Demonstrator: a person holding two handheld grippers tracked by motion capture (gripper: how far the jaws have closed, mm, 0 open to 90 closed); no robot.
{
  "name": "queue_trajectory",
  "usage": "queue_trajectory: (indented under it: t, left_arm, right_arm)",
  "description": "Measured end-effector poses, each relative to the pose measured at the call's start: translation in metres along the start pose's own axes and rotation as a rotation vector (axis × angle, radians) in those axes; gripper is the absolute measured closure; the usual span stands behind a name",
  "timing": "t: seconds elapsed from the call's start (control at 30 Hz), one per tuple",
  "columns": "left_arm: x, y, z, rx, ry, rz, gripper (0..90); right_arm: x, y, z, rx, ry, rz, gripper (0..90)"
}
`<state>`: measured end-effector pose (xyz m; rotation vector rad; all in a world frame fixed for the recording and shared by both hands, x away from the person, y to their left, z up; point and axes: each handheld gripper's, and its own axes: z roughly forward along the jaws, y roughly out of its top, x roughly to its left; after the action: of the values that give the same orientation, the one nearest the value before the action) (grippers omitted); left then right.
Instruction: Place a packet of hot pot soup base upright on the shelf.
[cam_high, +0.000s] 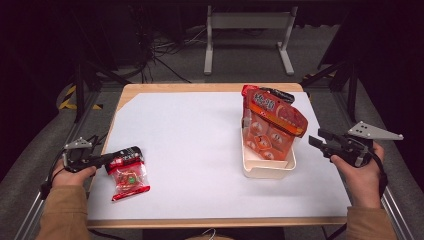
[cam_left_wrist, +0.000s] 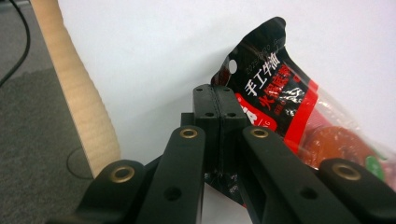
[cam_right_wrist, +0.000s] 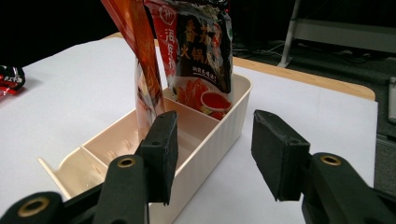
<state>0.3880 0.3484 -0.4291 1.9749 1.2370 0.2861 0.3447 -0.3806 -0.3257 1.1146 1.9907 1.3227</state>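
Observation:
A small red and black sauce packet (cam_high: 129, 175) lies near the table's left front edge. My left gripper (cam_high: 111, 159) is shut on its black top edge. In the left gripper view the jaws (cam_left_wrist: 218, 100) meet tightly over the packet's (cam_left_wrist: 275, 88) dark corner. A cream divided bin (cam_high: 267, 170) stands right of centre, with an orange packet (cam_high: 272, 117) and a darker packet leaning upright in it. My right gripper (cam_high: 315, 140) hangs open just right of the bin, apart from it. Its pads (cam_right_wrist: 217, 149) hold nothing, and beyond them are the bin (cam_right_wrist: 93, 161), the orange packet (cam_right_wrist: 140, 46) and the dark packet (cam_right_wrist: 201, 42).
A white sheet (cam_high: 200, 140) covers the wooden table (cam_high: 200, 87). The table's left edge (cam_left_wrist: 79, 98) runs close beside my left gripper, with grey floor beyond it. A metal stand (cam_high: 247, 35) and cables lie on the floor behind the table.

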Motion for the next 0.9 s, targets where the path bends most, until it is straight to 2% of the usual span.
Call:
queue_trajectory:
  t: [0.17, 0.27, 0.3, 0.4, 0.57, 0.7, 0.73, 0.8, 0.9]
  left_arm:
    - [-0.004, 0.006, -0.010, -0.032, -0.004, 0.013, 90.0]
    - [-0.007, 0.010, -0.017, -0.055, -0.028, 0.024, 90.0]
    - [-0.008, 0.012, -0.020, -0.065, -0.034, 0.043, 90.0]
    - [-0.015, 0.017, -0.028, -0.087, -0.047, 0.059, 90.0]
    - [-0.029, 0.027, -0.039, -0.123, -0.035, 0.116, 90.0]
    - [-0.046, 0.037, -0.048, -0.167, -0.023, 0.179, 90.0]
    - [-0.046, 0.037, -0.048, -0.167, -0.023, 0.179, 90.0]
    - [-0.056, 0.042, -0.055, -0.200, -0.018, 0.214, 90.0]
    - [-0.064, 0.044, -0.059, -0.224, -0.018, 0.230, 90.0]
  right_arm:
    - [-0.001, -0.001, 0.000, 0.002, -0.003, 0.006, 51.2]
    - [-0.001, -0.001, -0.002, 0.000, -0.003, 0.006, 51.3]
    - [-0.002, -0.001, -0.002, 0.001, -0.005, 0.006, 51.4]
    - [-0.002, -0.002, -0.003, 0.000, -0.007, 0.011, 51.4]
    - [-0.004, -0.003, -0.003, 0.001, -0.012, 0.013, 51.4]
    - [-0.004, -0.004, -0.002, 0.013, -0.025, 0.005, 50.9]
    - [-0.004, -0.004, -0.002, 0.013, -0.025, 0.005, 50.9]
    - [-0.004, -0.005, -0.001, 0.016, -0.032, 0.004, 50.9]
    - [-0.006, -0.005, -0.001, 0.019, -0.037, -0.001, 50.8]
